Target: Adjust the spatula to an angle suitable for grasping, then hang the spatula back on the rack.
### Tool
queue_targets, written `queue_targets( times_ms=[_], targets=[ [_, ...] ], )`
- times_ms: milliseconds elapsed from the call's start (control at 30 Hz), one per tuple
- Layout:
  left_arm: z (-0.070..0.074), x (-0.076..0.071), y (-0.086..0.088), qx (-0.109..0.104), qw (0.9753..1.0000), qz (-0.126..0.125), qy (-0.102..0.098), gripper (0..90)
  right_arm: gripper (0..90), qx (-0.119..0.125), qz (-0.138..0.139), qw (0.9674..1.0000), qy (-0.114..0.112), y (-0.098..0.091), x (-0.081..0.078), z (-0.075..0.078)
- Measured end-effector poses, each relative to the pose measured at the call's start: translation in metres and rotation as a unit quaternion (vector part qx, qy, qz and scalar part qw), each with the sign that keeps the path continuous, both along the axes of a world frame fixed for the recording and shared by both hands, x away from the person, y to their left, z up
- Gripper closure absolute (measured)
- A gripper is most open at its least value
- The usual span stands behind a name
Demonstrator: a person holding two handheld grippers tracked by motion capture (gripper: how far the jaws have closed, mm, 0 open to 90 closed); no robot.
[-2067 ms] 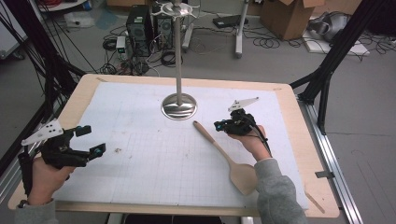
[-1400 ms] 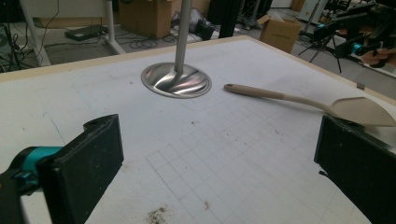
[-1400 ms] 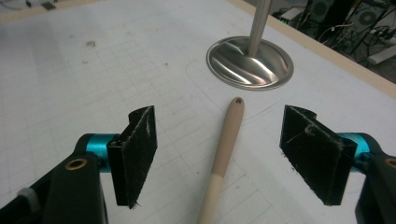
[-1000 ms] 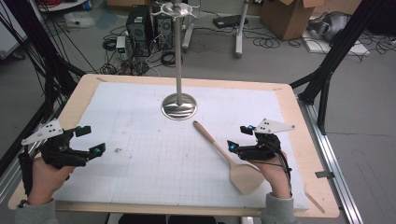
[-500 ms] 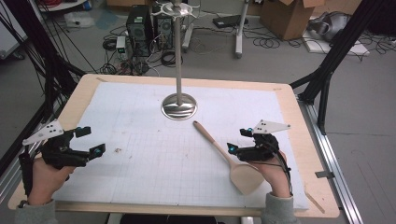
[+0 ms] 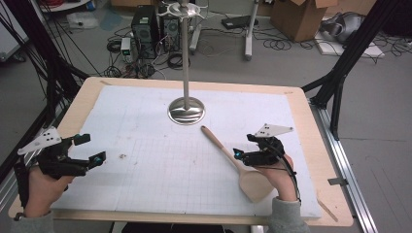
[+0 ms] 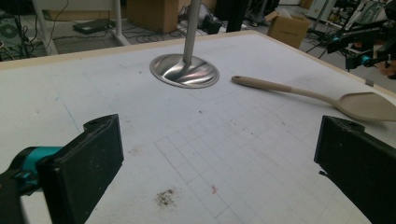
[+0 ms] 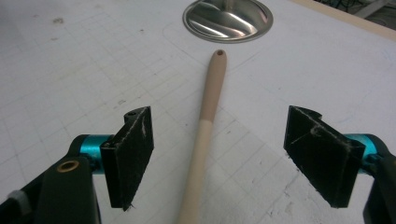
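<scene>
Right tongs (image 6: pixel 237 154) spread wide, hovering low over the spoon (image 6: pixel 232 158) near where its handle meets the bowl, jaws pointing toward the left of the high view. Seen along the right tongs (image 8: pixel 219 158) in the right gripper view: spoon (image 8: pixel 205 126) handle running straight up the gap, a black pad well apart on either side, neither touching it; small hole at the handle's far end, just short of the stand's round metal base (image 8: pixel 227 18). Lying flat on the white gridded mat (image 6: pixel 160 160), that spoon: handle tip near the base (image 6: pixel 186 111), bowl toward the near right part of the desk (image 6: pixel 316 126), partly under the right hand (image 6: pixel 279 179). Pale wood, handle darker over its far half. Left tongs (image 6: pixel 90 148) also spread, nothing between them, held at the near left edge of the mat, well apart from the spoon. Through the left tongs (image 7: pixel 219 177) in the left gripper view: bare mat with a small dark smudge (image 7: pixel 166 197), the base (image 7: pixel 184 71) with its upright pole beyond, spoon (image 7: pixel 317 95) off to the right, right tongs (image 7: pixel 362 51) farther back above its bowl. Pole (image 6: pixel 184 48) rising upright from the base in the high view, a small metal top at its upper end. Cardboard box (image 6: pixel 301 17) and cables on the floor behind the desk.
</scene>
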State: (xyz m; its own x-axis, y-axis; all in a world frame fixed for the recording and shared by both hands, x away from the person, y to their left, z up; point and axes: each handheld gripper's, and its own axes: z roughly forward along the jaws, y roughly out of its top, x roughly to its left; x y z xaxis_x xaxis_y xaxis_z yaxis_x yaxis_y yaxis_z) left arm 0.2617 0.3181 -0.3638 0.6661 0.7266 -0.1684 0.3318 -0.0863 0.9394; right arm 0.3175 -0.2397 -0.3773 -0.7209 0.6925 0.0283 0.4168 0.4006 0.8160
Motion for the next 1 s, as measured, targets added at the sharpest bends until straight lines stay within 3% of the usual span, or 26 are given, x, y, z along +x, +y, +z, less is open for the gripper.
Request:
queue_targets(
  times_ms=[200, 633, 867, 1000],
  targets=[
    [-0.001, 0.000, -0.002, 0.002, 1.0000, -0.003, 0.003, 1.7, 23.7, -0.017, -0.006, 0.9997, 0.017, 0.005, 0.007, -0.012],
    [0.000, 0.000, -0.002, 0.004, 1.0000, -0.003, 0.002, 1.7, 22.8, -0.039, -0.012, 0.9988, 0.028, 0.011, 0.014, -0.021],
    [0.001, -0.001, 0.000, 0.002, 1.0000, 0.000, -0.001, 1.7, 22.2, -0.061, -0.012, 0.9972, 0.041, 0.018, 0.017, -0.028],
    [0.001, -0.001, 0.001, 0.002, 1.0000, 0.001, 0.000, 1.7, 22.1, -0.061, -0.011, 0.9966, 0.054, 0.021, 0.018, -0.032]
  ],
)
